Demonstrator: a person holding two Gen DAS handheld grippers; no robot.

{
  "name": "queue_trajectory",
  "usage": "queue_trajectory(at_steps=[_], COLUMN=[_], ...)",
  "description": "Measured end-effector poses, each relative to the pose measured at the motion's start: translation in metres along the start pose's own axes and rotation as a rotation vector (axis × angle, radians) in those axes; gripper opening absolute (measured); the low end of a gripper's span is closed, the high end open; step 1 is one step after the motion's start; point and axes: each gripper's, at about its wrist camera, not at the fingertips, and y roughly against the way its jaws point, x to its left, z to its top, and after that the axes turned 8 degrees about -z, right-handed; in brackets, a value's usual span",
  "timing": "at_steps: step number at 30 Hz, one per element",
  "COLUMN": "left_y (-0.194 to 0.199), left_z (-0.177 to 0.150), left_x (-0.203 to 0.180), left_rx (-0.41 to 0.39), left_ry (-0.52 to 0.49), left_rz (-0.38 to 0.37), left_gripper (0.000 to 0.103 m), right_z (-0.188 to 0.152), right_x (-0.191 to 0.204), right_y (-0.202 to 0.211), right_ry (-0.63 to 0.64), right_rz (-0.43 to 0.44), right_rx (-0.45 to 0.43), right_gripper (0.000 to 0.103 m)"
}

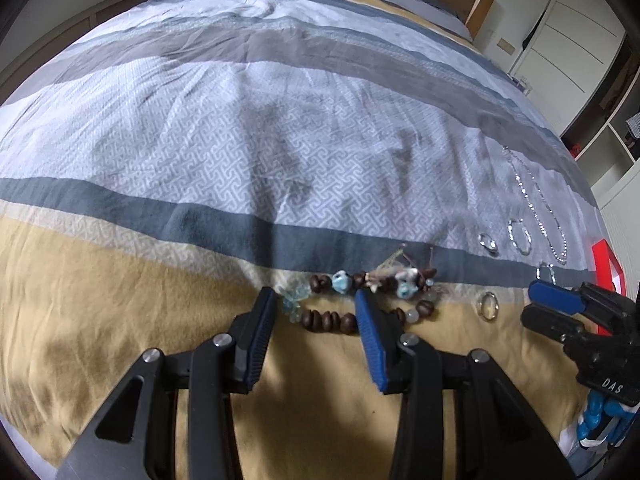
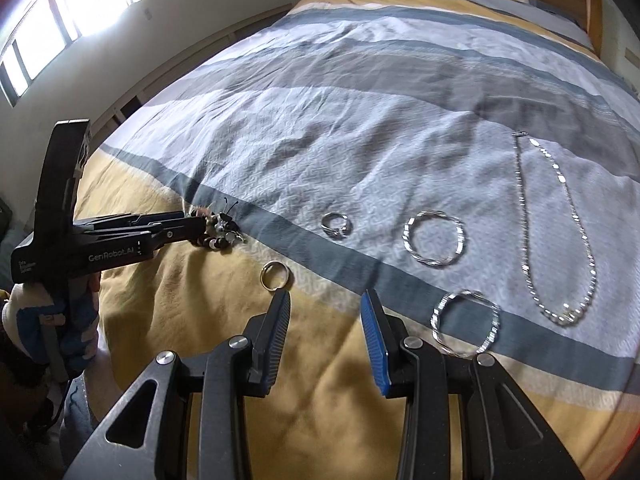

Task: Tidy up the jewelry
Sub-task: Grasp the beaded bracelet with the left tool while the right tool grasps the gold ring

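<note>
A bracelet of brown wooden and pale blue beads (image 1: 340, 284) lies bunched on the bed cover (image 1: 280, 128). My left gripper (image 1: 316, 300) is open and low over it. Its left finger stands by the clear blue beads, its right finger covers part of the strand, and a row of brown beads shows between the two pads. From the right wrist view the left gripper (image 2: 196, 224) has its tips at the bead bracelet (image 2: 220, 234). My right gripper (image 2: 325, 304) is open with nothing between its pads, just short of a gold ring (image 2: 275, 276). In the left wrist view the right gripper (image 1: 528, 302) is beside that ring (image 1: 489, 306).
On the cover beyond lie a silver ring (image 2: 336, 225), two twisted silver bangles (image 2: 434, 238) (image 2: 466, 324) and a long silver chain necklace (image 2: 560, 220). A red object (image 1: 608, 264) sits at the right edge. A wooden headboard (image 2: 592, 12) stands at the far end.
</note>
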Motion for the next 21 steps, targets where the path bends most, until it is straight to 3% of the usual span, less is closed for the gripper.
queue_trajectory(at_steps=[3, 6, 13, 21], left_y=[-0.006, -0.006, -0.002, 0.001], left_z=[0.000, 0.000, -0.004, -0.006], left_x=[0.004, 0.010, 0.012, 0.015], left_rx=[0.003, 0.001, -0.025, -0.040], left_ry=[0.007, 0.018, 0.026, 0.047], left_rz=[0.036, 0.039, 0.053, 0.048], left_gripper=[0.016, 0.009, 0.008, 0.008], right_z=[0.003, 0.007, 0.014, 0.014], right_x=[0.006, 0.012, 0.025, 0.039], right_y=[-0.008, -0.014, -0.024, -0.040], right_ry=[0.011, 0.018, 0.048, 0.084], right_rz=[0.013, 0.030, 0.051, 0.040], right_rx=[0.011, 0.016, 0.020, 0.045], right_gripper=[0.036, 0.036, 0.035, 0.021])
